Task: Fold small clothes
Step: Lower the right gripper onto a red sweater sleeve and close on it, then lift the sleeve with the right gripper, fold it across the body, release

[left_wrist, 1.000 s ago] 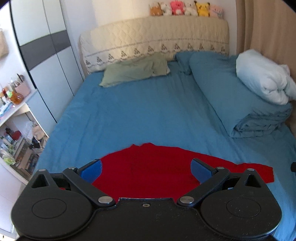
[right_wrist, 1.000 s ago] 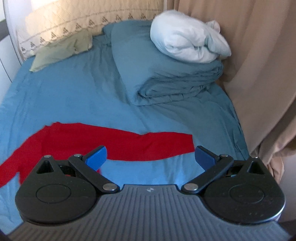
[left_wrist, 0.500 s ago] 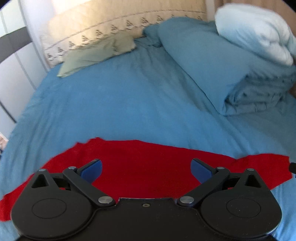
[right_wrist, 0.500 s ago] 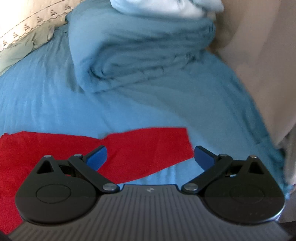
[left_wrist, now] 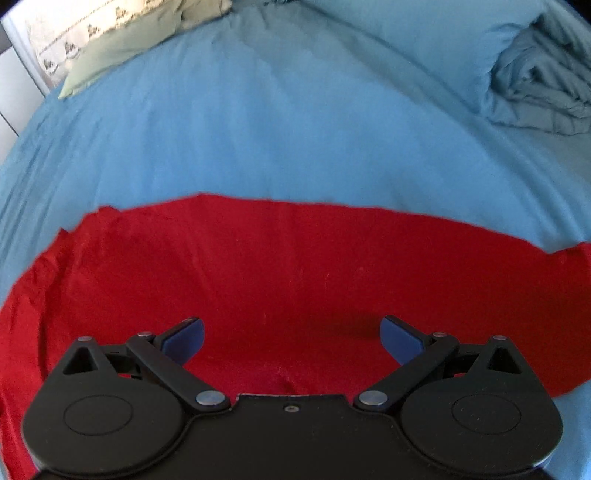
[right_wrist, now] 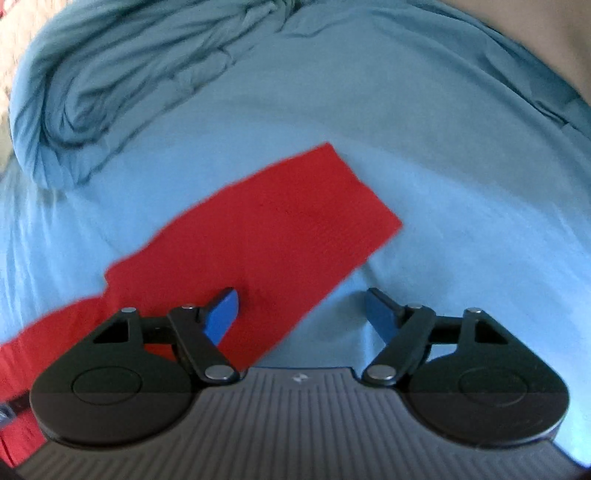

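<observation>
A red garment [left_wrist: 288,266] lies spread flat on the blue bed sheet [left_wrist: 280,133]. My left gripper [left_wrist: 291,338] is open and empty, low over the garment's body. In the right wrist view a red sleeve [right_wrist: 280,225] stretches up to the right, its cuff end square. My right gripper [right_wrist: 301,314] is open and empty, close above the sleeve's near edge. Its left fingertip [right_wrist: 221,314] is over red cloth, its right fingertip [right_wrist: 380,314] over the sheet.
A folded blue duvet [left_wrist: 535,88] lies at the back right and also shows in the right wrist view [right_wrist: 122,81]. A green pillow [left_wrist: 140,48] and a cream headboard [left_wrist: 62,44] are at the far left. A beige curtain [right_wrist: 554,33] hangs on the right.
Both grippers have dropped and moved forward toward the garment, which now fills more of each view. The right gripper has come over the sleeve. Both jaws stay open.
</observation>
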The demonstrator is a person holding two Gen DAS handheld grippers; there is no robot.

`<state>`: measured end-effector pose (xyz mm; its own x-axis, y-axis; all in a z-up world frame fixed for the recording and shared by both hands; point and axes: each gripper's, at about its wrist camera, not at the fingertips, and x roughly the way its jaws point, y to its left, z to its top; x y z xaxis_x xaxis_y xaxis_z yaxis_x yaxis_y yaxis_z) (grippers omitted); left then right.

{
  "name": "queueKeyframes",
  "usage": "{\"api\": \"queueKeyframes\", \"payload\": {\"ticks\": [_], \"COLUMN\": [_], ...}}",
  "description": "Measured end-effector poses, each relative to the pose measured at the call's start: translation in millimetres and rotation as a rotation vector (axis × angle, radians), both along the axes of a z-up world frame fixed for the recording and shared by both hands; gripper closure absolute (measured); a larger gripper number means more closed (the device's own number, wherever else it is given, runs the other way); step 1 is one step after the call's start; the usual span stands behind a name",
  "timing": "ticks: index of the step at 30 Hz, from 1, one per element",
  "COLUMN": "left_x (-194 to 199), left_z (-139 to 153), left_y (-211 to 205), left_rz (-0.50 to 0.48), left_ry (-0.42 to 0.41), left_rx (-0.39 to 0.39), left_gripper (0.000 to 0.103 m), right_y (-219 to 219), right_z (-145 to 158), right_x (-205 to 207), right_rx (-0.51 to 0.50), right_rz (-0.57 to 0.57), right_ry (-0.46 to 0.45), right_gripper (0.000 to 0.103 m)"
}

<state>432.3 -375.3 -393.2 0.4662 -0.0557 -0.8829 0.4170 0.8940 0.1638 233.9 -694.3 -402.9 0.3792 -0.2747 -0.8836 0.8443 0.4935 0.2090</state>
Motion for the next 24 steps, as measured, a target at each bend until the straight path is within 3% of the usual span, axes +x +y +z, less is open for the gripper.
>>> {"api": "queueKeyframes", "payload": {"ticks": [4, 6, 8, 13, 18, 24], "left_x": [10.3, 13.4, 17.3, 24.7, 32.8, 43.0], "left_z": [-13.7, -19.6, -23.8, -26.7, -13.3, 30.4], "left_y": [-3.6, -3.7, -2.1, 0.5, 13.2, 81.1], "left_rz": [0.017, 0.030, 0.044, 0.024, -0.013, 0.012], "left_ry": [0.019, 0.037, 0.054, 0.077, 0.115, 0.026], "left_rx": [-0.010, -0.022, -0.038, -0.054, -0.100, -0.140], "left_gripper": [0.000, 0.000, 0.000, 0.000, 0.000, 0.000], "right_y": [3.1, 5.3, 8.9, 24.1, 45.2, 108.3], "right_z": [-8.3, -11.5, -13.6, -0.2, 39.4, 104.5], "right_x": [3.8, 3.4, 3.0, 7.7, 22.2, 75.9], "right_rx": [-0.009, -0.019, -0.023, -0.060, -0.097, -0.153], "right_rz": [-0.010, -0.024, -0.028, -0.008, 0.054, 0.254], "right_ry": [-0.053, -0.059, -0.071, -0.062, -0.127, -0.272], "right_gripper": [0.037, 0.064, 0.078, 0.080, 0.080, 0.080]}}
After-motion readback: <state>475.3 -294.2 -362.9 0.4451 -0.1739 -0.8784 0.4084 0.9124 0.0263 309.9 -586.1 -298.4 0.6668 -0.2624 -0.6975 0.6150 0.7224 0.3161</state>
